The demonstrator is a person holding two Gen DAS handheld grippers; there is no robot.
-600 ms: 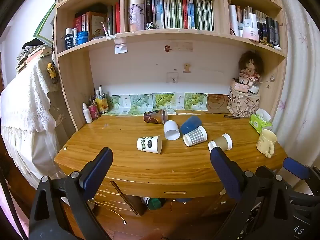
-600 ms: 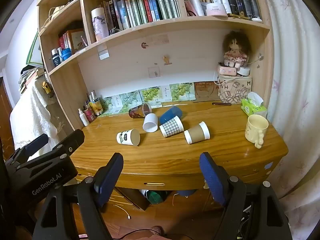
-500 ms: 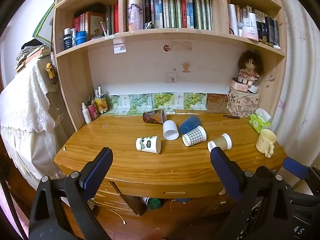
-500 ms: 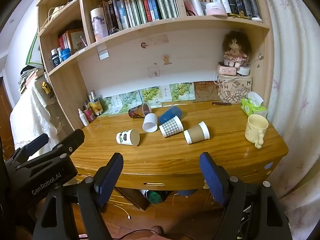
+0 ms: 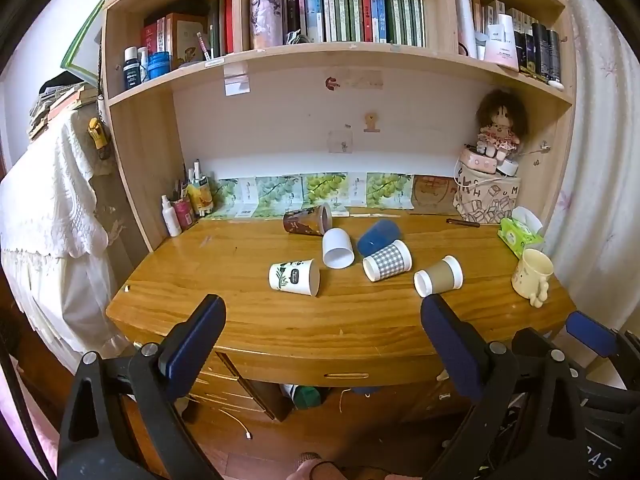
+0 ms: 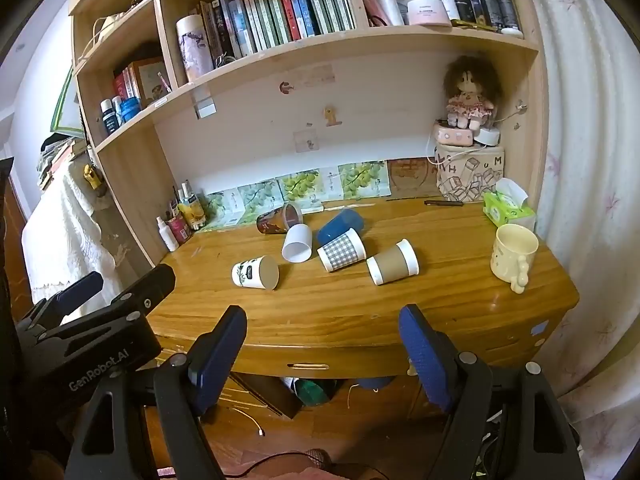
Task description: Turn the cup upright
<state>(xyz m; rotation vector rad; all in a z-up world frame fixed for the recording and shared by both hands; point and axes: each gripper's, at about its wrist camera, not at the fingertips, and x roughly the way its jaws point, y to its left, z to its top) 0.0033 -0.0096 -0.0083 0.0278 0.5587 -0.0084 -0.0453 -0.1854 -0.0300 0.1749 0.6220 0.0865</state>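
Several paper cups lie on their sides on the wooden desk (image 5: 240,320): a white leaf-print cup (image 5: 294,277) (image 6: 255,272), a plain white cup (image 5: 338,243) (image 6: 297,242), a checked cup (image 5: 387,261) (image 6: 342,250), a brown sleeved cup (image 5: 439,277) (image 6: 393,263), a blue cup (image 5: 378,231) (image 6: 340,222) and a dark patterned cup (image 5: 307,220) (image 6: 279,219). My left gripper (image 5: 322,320) is open and empty in front of the desk edge. My right gripper (image 6: 322,330) is open and empty, also short of the desk.
A cream mug (image 5: 532,274) (image 6: 513,254) stands upright at the desk's right end by a green tissue pack (image 5: 520,236). Bottles and pens (image 5: 184,208) stand at back left. A fabric box with a doll (image 5: 486,200) stands at back right. Shelves overhang the desk.
Both views have shifted only slightly; the cups lie as before and both grippers stay open.
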